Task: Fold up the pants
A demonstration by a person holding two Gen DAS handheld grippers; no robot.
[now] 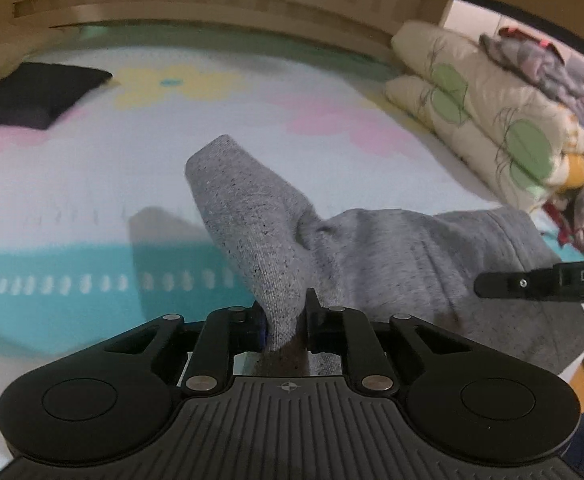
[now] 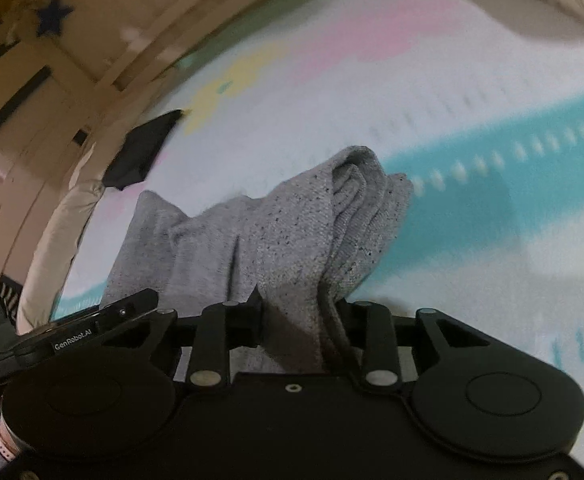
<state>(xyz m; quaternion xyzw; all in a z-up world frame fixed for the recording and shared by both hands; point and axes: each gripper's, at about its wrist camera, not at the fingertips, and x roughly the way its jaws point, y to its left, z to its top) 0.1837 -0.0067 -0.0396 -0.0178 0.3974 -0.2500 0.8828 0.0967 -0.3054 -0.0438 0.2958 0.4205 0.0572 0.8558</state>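
Both grippers clamp the gray pants (image 1: 372, 248), lifted off the bedsheet (image 1: 71, 200): left gripper (image 1: 285, 320) pinches one bunched end, right gripper (image 2: 300, 316) another w/ several layers. Prob. held apart so the cloth hangs taut and straight for the next fold.

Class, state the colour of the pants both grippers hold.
Heathered grey pants with dark flecks, clearest in the right wrist view.

Grey speckled knit pants (image 1: 372, 248) are seen bunched and partly lifted above a pastel flowered sheet — one narrow end is raised upright in the left wrist view, while the wider part droops to the right. In the right wrist view the pants (image 2: 275, 240) are gathered in thick layered folds.
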